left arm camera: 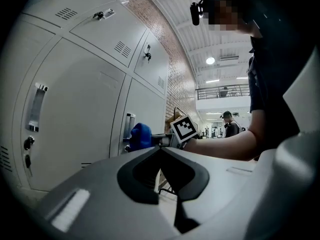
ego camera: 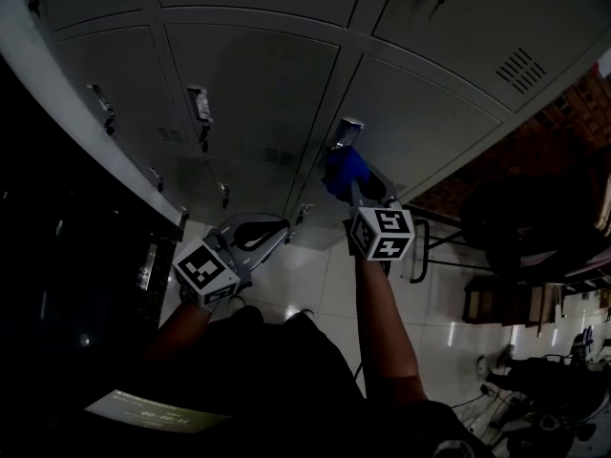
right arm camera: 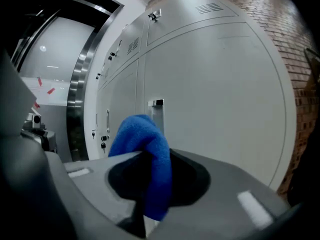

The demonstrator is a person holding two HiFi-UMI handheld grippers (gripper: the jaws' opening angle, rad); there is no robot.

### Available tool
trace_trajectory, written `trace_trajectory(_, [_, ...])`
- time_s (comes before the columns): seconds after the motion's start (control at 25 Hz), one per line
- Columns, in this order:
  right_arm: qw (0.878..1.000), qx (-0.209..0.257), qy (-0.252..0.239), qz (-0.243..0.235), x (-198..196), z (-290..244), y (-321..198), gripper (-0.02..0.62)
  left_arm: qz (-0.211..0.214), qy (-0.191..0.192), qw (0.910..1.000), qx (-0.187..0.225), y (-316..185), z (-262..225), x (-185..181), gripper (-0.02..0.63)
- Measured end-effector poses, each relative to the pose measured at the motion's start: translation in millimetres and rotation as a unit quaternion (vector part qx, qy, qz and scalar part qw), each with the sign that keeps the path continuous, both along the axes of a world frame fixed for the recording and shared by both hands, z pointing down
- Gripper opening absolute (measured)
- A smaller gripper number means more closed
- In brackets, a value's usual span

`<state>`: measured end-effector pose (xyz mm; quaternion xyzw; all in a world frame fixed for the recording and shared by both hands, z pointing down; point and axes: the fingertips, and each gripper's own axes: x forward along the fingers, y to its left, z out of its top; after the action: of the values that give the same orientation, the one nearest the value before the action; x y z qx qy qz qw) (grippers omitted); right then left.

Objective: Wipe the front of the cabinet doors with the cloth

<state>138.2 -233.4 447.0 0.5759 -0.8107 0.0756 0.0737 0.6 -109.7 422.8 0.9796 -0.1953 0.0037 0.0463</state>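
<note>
Wiping step in hand: R tool [right arm camera: 150, 164] clamped on the blue cloth [right arm camera: 142, 134], up by a grey cabinet door [right arm camera: 220, 99]
Cloth looks soft & fuzzy, bunched into a rounded wad poking past the jaws, just beside the door's slim metal handle [right arm camera: 157, 115]; contact w/ the panel can't be told. Doors are flat, smooth painted metal w/ vent slots. L tool [left arm camera: 161, 151] hangs lower, jaws closed tip to tip, nothing btwn them. Next, probably: press the wad onto the panel & sweep across, steering round the handle

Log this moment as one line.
right gripper: shut on blue cloth | blue cloth: at cabinet door beside handle | left gripper: shut, empty, away from doors
</note>
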Motion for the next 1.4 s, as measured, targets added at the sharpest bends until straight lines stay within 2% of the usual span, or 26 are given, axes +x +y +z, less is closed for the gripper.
trace_trajectory(0.24, [1.000,-0.008,0.023,-0.005,-16.1,14.4,-21.6,0.069,-0.005,0.002,1.0000,-0.002,-0.9,1.2,-13.1,0.002])
trace_trajectory(0.52, [0.999,-0.001,0.052,0.012,-1.7,17.3,-23.8,0.069,-0.005,-0.001,1.0000,-0.005,-3.5,3.1,-16.9,0.002])
trace_trajectory(0.92, [0.994,-0.018,0.042,0.102,83.4,28.1,-4.5,0.069,0.030,-0.004,0.9995,-0.007,4.3,7.4,16.3,0.002])
trace_trajectory(1.2, [0.983,-0.028,0.032,0.177,161.1,35.3,15.7,0.069,0.044,-0.009,0.9990,-0.007,7.7,7.0,33.9,0.000])
trace_trajectory(1.4, [0.976,-0.030,0.023,0.216,201.6,40.6,27.5,0.069,0.047,-0.014,0.9988,-0.010,11.5,9.5,38.6,0.002])
